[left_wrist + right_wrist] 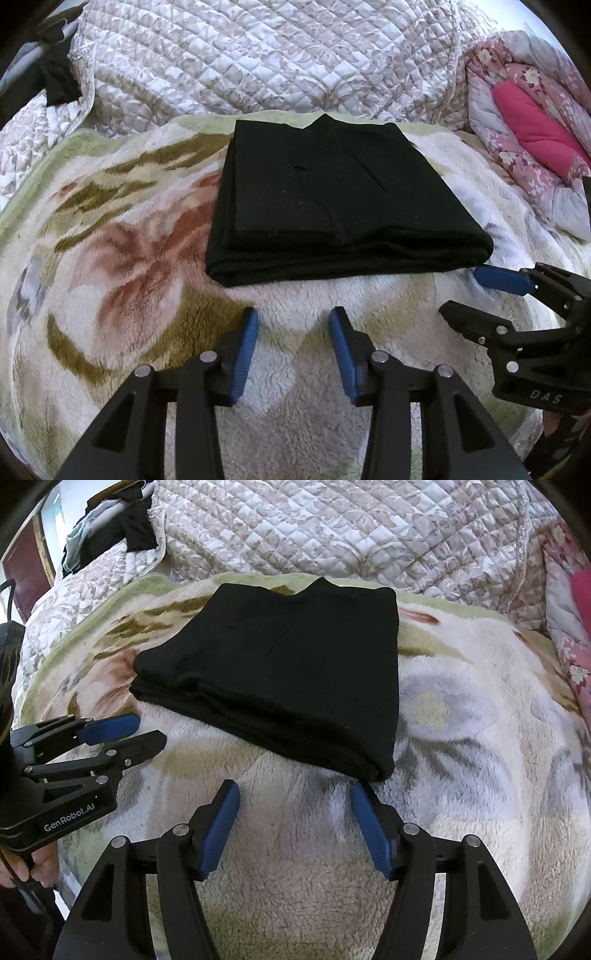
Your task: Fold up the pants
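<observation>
The black pants (332, 199) lie folded into a flat, layered rectangle on the fleece blanket (122, 258); they also show in the right wrist view (288, 679). My left gripper (293, 317) is open and empty, hovering just in front of the pants' near edge; it shows from the side in the right wrist view (147, 729). My right gripper (293, 794) is open and empty, close to the pants' near right corner without holding it; it shows in the left wrist view (461, 295).
The blanket covers a bed. A quilted grey-white bedspread (258, 55) lies bunched behind the pants. A pink floral comforter (532, 147) is at the right. Dark clothes (110, 528) hang at the far left.
</observation>
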The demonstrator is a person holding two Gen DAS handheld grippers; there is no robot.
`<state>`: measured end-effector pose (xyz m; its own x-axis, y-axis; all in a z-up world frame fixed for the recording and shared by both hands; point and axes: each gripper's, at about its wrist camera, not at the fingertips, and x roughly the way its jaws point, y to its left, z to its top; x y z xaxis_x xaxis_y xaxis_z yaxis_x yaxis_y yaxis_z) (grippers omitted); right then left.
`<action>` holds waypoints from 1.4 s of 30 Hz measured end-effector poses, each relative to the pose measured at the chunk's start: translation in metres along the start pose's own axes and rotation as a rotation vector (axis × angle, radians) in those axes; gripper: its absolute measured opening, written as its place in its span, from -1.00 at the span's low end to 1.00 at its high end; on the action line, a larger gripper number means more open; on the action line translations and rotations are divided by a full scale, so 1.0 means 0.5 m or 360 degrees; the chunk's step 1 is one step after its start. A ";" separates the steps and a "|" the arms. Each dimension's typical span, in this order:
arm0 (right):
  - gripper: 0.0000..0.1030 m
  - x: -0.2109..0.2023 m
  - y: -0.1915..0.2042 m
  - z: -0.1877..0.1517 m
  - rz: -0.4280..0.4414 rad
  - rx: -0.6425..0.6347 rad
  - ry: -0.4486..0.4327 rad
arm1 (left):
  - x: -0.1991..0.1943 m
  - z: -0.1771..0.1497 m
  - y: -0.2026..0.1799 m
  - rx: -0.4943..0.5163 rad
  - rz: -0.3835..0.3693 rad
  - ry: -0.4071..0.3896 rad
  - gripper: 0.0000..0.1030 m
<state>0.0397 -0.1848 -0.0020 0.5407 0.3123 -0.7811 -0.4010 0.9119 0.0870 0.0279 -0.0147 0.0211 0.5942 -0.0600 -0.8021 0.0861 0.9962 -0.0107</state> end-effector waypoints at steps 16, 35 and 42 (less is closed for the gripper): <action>0.25 -0.001 -0.002 -0.001 0.0004 -0.0005 -0.0010 | 0.000 -0.001 -0.003 0.0016 0.0015 -0.0005 -0.13; 0.26 0.000 0.000 -0.001 0.0003 -0.0004 -0.0010 | 0.001 -0.001 -0.004 0.0018 0.0015 -0.0004 -0.12; 0.26 0.000 0.000 0.000 0.0002 -0.0005 -0.0010 | 0.002 0.000 -0.003 0.0018 0.0015 -0.0003 -0.11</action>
<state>0.0395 -0.1850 -0.0021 0.5448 0.3154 -0.7770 -0.4042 0.9106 0.0862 0.0281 -0.0164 0.0203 0.5966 -0.0507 -0.8010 0.0895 0.9960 0.0037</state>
